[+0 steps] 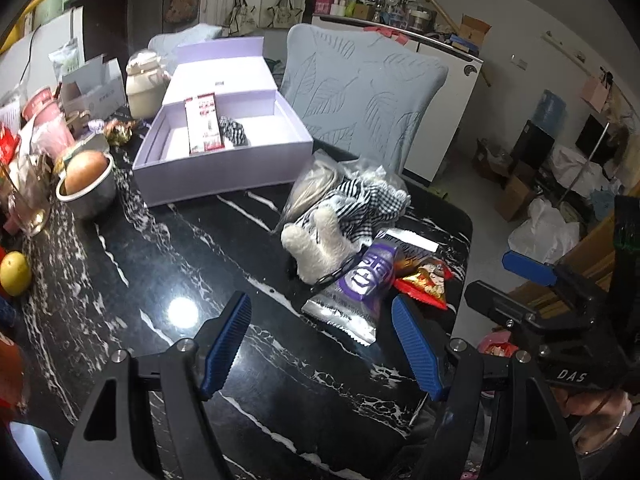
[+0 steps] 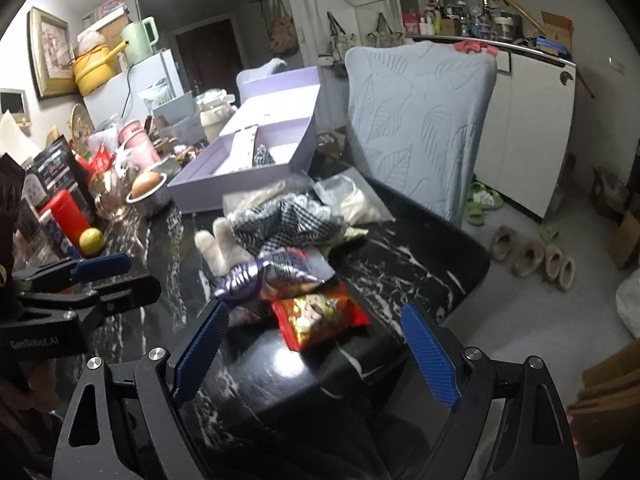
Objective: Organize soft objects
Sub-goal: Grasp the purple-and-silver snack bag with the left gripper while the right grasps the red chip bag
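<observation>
An open lilac box (image 1: 224, 176) (image 2: 236, 184) stands on the black marble table and holds a red-and-white packet (image 1: 204, 122) and a checked cloth item (image 1: 233, 131). Nearer, a white plush toy in checked cloth (image 1: 320, 240) (image 2: 276, 224) lies beside clear bags (image 1: 316, 184), a purple foil snack packet (image 1: 360, 288) (image 2: 276, 272) and a red snack packet (image 1: 426, 282) (image 2: 320, 316). My left gripper (image 1: 320, 340) is open and empty, just short of the purple packet. My right gripper (image 2: 316, 348) is open and empty, just short of the red packet.
A metal bowl with an onion (image 1: 86, 184) (image 2: 148, 190), a lemon (image 1: 15, 273) (image 2: 92, 240), jars and packets crowd the table's left side. A blue-covered chair (image 1: 360, 96) (image 2: 416, 120) stands behind the table. The table edge (image 2: 460, 304) lies right.
</observation>
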Demonstrator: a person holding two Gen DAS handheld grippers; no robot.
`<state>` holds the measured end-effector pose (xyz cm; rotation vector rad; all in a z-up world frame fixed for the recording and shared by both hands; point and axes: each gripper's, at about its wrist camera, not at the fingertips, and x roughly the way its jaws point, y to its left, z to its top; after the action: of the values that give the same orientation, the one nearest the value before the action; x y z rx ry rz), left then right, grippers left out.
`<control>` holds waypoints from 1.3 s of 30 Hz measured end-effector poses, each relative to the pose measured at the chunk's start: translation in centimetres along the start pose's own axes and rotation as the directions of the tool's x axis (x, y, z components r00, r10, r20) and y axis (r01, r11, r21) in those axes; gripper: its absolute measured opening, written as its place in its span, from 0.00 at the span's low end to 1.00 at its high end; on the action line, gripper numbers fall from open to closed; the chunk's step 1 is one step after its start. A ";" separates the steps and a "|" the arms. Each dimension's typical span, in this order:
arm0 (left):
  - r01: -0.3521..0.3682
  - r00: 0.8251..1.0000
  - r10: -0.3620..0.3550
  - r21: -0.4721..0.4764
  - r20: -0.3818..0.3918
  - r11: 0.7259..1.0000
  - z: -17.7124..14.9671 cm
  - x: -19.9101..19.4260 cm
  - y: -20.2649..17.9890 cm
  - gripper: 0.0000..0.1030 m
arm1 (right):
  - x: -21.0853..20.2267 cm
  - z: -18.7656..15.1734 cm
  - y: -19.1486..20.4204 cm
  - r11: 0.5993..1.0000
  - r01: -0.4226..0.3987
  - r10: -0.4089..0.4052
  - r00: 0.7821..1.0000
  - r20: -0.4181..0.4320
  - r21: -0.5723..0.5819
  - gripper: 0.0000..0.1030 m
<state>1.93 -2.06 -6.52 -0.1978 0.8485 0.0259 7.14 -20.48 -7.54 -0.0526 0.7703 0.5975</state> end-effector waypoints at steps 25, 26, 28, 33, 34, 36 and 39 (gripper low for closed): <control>0.036 0.997 -0.040 -0.063 -0.066 0.997 -0.1 4.7 1.1 0.71 | 7.4 -0.7 -1.6 0.986 -0.148 0.142 0.987 -0.074 -0.081 0.67; 0.047 0.997 -0.051 -0.060 -0.064 0.997 -0.1 4.8 0.9 0.71 | 7.4 -0.8 -1.6 0.985 -0.150 0.144 0.987 -0.071 -0.081 0.62; 0.071 0.995 -0.074 -0.054 -0.061 0.996 0.1 4.9 0.6 0.71 | 7.3 -0.9 -1.8 0.985 -0.155 0.150 0.987 -0.065 -0.080 0.58; 0.110 0.992 -0.110 -0.008 -0.065 0.994 0.3 5.6 -0.7 0.71 | 7.1 -0.8 -2.7 0.987 -0.152 0.149 0.987 -0.062 -0.048 0.51; 0.109 0.992 -0.108 0.004 -0.068 0.994 0.4 5.9 -0.9 0.71 | 7.1 -0.8 -2.9 0.988 -0.151 0.149 0.987 -0.059 -0.033 0.51; 0.112 0.991 -0.110 0.021 -0.078 0.993 0.5 6.4 -1.3 0.71 | 6.8 -0.9 -3.6 0.991 -0.137 0.136 0.989 -0.054 -0.013 0.51; 0.123 0.990 -0.120 0.045 -0.080 0.991 0.6 6.7 -2.0 0.71 | 6.5 -1.0 -3.9 0.994 -0.107 0.106 0.993 -0.052 -0.017 0.51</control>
<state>6.99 -4.31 -10.83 -0.2045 0.9119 -0.1176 12.23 -20.80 -13.26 -0.0455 0.8203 0.7071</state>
